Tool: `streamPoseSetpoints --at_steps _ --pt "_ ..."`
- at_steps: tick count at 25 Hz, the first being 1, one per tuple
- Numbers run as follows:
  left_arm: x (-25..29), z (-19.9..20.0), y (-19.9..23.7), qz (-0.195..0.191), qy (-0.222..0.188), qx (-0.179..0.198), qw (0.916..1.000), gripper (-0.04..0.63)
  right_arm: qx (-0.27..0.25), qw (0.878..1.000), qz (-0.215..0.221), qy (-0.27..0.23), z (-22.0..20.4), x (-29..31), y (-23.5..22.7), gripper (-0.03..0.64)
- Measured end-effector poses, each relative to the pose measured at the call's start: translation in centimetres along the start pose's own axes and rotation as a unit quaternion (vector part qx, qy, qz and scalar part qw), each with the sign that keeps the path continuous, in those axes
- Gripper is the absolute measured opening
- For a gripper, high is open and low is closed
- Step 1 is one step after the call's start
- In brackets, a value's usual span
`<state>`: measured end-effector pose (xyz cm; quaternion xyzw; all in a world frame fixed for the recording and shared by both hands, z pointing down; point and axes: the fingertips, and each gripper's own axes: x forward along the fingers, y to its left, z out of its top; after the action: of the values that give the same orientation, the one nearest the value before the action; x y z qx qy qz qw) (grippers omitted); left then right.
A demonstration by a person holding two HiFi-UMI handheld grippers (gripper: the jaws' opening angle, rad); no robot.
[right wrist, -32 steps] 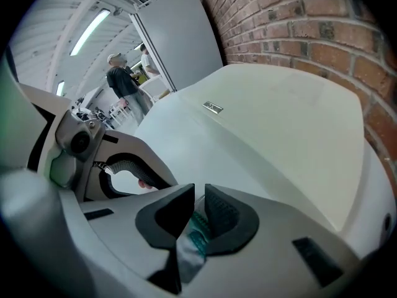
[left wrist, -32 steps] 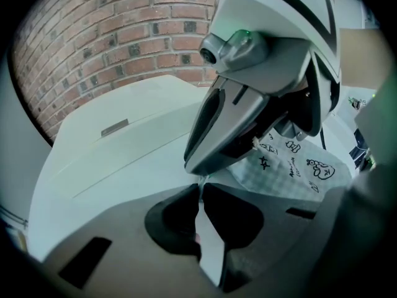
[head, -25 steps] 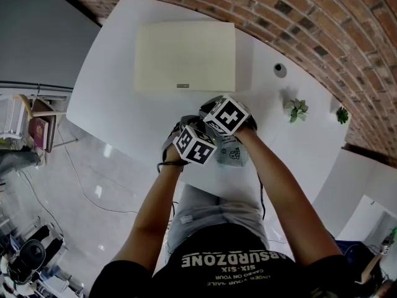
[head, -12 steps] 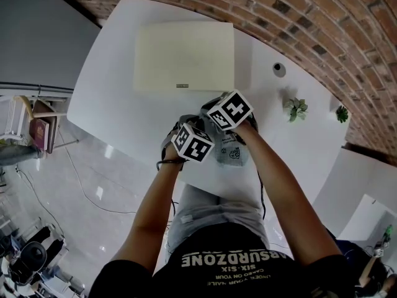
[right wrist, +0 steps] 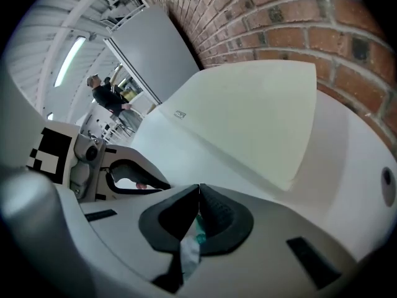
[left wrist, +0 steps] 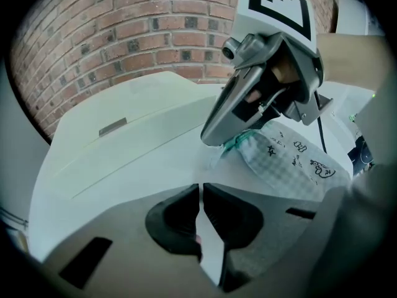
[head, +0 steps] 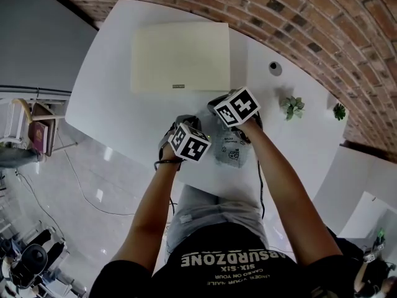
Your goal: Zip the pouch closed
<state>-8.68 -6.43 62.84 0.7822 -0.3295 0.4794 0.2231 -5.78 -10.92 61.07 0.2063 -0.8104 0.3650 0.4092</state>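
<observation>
The checked pouch [head: 231, 153] with cartoon prints lies on the white table [head: 118, 98] in front of the person. My left gripper [left wrist: 201, 188] is shut on a thin pale edge of the pouch. Its marker cube [head: 189, 143] sits at the pouch's left end. My right gripper [right wrist: 198, 191] is shut on the teal zipper pull [right wrist: 197, 230]. Seen from the left gripper view, the right gripper [left wrist: 214, 140] reaches down onto the teal zipper end [left wrist: 239, 143] of the pouch [left wrist: 291, 163]. Its cube [head: 237, 106] is above the pouch.
A large flat cream case [head: 180, 58] lies on the table beyond the pouch. A small round disc [head: 273, 68] and two little plants [head: 293, 107] [head: 339, 111] stand at the right. A brick wall [head: 298, 23] borders the far side. A person [right wrist: 110, 97] stands far off.
In the head view the right gripper's cube has shifted a little right and up, away from the left cube, and rolled. The left gripper has stayed put.
</observation>
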Motion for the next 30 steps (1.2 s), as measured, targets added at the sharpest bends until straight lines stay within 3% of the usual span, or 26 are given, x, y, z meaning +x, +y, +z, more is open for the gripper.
streamPoseSetpoints --at_steps 4,5,6,10,12,15,17,22,30 --pt "-0.1 0.1 -0.6 -0.002 0.002 0.06 0.9982 0.026 0.017 1.0 -0.009 -0.004 -0.3 0.1 0.0 0.002" --pt "-0.2 0.3 -1.0 -0.01 -0.001 0.076 0.997 0.07 0.022 1.0 -0.01 -0.007 -0.4 0.2 0.0 0.002" --pt "-0.3 0.7 -1.6 -0.021 -0.006 0.088 0.9959 0.159 0.025 1.0 -0.01 -0.01 -0.4 0.1 0.0 0.002" --pt "0.1 2.7 -3.1 -0.035 -0.023 0.118 0.9922 0.178 0.047 0.999 -0.004 -0.023 -0.4 0.0 -0.3 0.002" --pt "0.7 3.2 -3.2 -0.03 -0.019 0.124 0.9917 0.146 0.055 0.998 -0.002 -0.026 -0.5 -0.1 -0.4 0.002" --pt "1.3 3.4 -3.3 -0.026 0.0 0.133 0.9908 0.023 0.066 0.997 -0.002 -0.025 -0.6 -0.1 -0.6 0.003" --pt "1.4 3.5 -3.4 -0.023 0.005 0.141 0.9898 0.021 0.077 0.997 -0.003 -0.025 -0.8 -0.3 -0.9 0.003" --pt "1.4 3.6 -3.6 -0.007 0.002 0.133 0.9911 0.02 0.102 0.995 0.004 -0.022 -1.3 -0.6 -1.6 0.023" --pt "1.6 3.5 -3.2 -0.023 0.007 0.093 0.9954 0.02 0.132 0.991 0.019 -0.021 -1.2 -0.6 -1.3 0.025"
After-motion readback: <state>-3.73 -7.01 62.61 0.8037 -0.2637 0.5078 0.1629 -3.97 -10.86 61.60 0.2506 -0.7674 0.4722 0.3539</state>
